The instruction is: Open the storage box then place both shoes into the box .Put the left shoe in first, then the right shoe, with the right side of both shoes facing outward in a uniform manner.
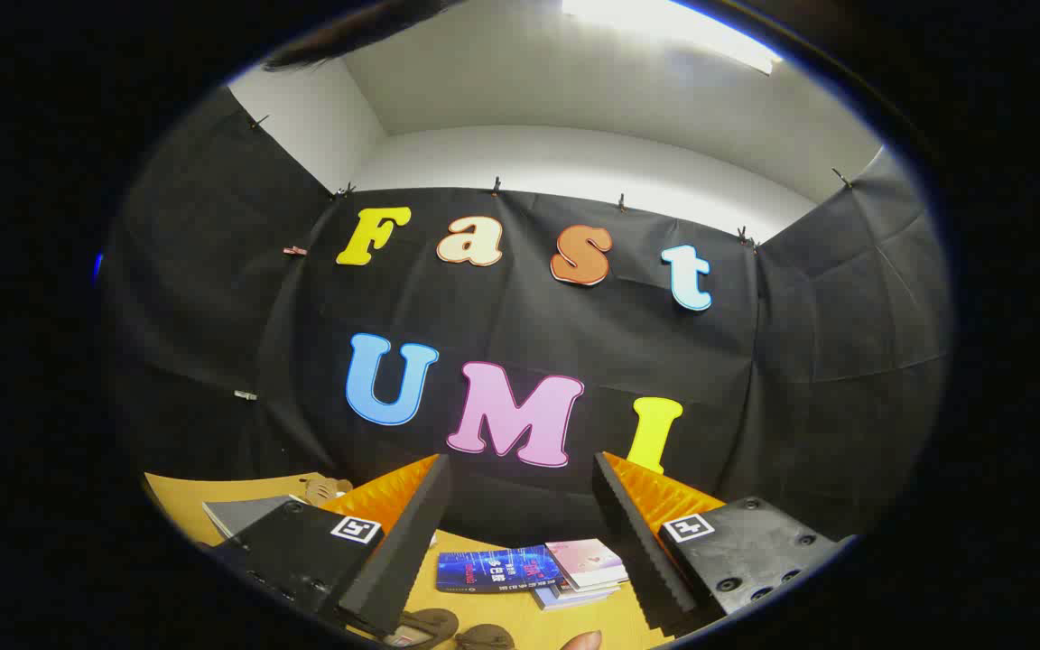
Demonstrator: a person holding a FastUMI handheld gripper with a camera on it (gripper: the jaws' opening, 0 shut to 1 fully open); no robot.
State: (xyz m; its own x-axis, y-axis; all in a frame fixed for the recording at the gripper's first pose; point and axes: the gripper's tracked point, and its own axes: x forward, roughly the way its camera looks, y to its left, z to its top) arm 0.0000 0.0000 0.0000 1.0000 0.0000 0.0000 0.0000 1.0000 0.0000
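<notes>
Two fingers of the gripper (pixel 520 506) are standing wide apart, gripping nothing, while brown shoes (pixel 448 627) are lying just beneath them on the wooden table (pixel 186 501) — books (pixel 529 571) beyond. Tilting down first — finding the storage box — looks wise.

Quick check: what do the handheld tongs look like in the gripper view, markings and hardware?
The tongs have two wedge-shaped fingers with ribbed, sawtooth inner faces, standing apart with nothing between them. Each sits on a black block mount with screw holes, and each carries a square black-and-white fiducial tag.
</notes>
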